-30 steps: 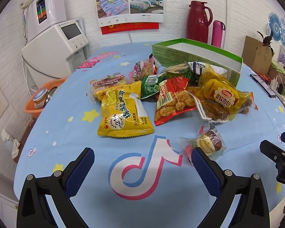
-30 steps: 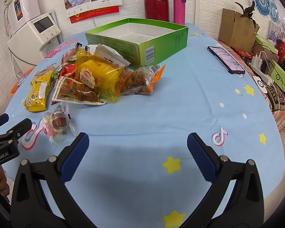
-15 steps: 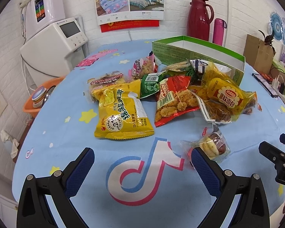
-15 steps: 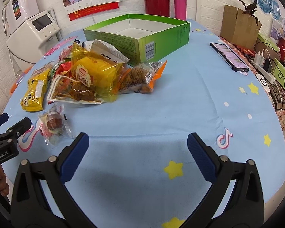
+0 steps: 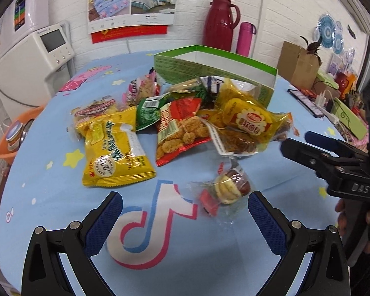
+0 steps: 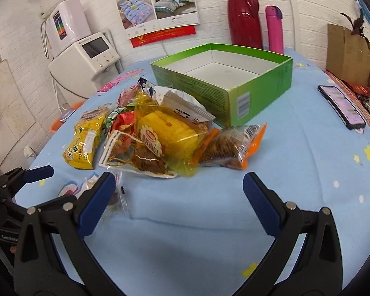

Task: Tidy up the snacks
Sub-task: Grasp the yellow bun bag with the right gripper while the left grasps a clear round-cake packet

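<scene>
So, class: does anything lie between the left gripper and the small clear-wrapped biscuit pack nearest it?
Nothing visible does. The left gripper is open, with only bare tablecloth before the biscuit pack, which lies apart from the pile.

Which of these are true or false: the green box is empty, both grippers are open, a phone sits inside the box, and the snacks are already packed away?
1. The green box is empty. True.
2. The left gripper and right gripper are both open, holding nothing. True.
3. The phone sits inside the box. False: it lies on the blue tablecloth, apart from the box.
4. The snacks are packed away. False: the yellow bread pack and the other packets are piled beside the box.
</scene>
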`<move>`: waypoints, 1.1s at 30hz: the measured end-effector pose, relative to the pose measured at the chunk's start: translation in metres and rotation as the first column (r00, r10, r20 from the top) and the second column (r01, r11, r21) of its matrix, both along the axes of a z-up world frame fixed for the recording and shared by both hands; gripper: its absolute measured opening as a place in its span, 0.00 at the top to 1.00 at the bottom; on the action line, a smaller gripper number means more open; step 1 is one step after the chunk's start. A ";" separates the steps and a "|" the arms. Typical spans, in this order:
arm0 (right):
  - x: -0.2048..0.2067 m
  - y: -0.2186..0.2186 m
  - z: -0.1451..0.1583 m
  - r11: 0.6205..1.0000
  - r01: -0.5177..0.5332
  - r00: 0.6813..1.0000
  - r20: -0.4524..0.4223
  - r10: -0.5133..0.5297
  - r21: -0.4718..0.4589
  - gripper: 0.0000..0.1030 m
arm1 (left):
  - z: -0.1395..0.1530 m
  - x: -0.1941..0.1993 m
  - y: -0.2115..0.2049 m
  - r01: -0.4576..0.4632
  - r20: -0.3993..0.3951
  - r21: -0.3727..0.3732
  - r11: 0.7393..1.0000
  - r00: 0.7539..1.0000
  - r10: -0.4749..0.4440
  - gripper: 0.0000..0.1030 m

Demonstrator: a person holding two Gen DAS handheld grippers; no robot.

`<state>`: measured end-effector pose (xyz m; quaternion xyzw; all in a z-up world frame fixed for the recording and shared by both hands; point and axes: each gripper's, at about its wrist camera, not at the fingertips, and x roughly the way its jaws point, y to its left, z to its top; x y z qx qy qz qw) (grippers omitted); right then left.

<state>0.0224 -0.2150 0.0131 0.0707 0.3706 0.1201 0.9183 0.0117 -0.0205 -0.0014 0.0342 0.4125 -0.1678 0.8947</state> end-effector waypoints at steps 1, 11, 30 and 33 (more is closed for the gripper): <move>0.008 0.001 0.000 1.000 -0.016 1.000 -0.004 0.016 0.003 0.00 | 0.000 0.001 -0.003 0.015 -0.002 -0.012 1.000 1.000 -0.015 0.00; 0.058 0.016 -0.011 0.986 -0.159 0.987 -0.035 0.157 -0.047 0.22 | -0.012 0.022 -0.027 0.107 -0.063 -0.068 0.992 0.992 -0.111 0.31; 0.005 -0.003 0.047 0.979 -0.188 0.980 0.079 0.182 0.075 0.56 | -0.028 0.035 -0.030 0.161 -0.149 -0.143 0.977 0.972 -0.182 0.48; -0.001 -0.010 0.066 0.986 -0.162 0.978 0.139 0.155 0.044 0.56 | -0.001 0.023 -0.024 0.191 -0.089 -0.150 0.970 0.975 -0.206 0.48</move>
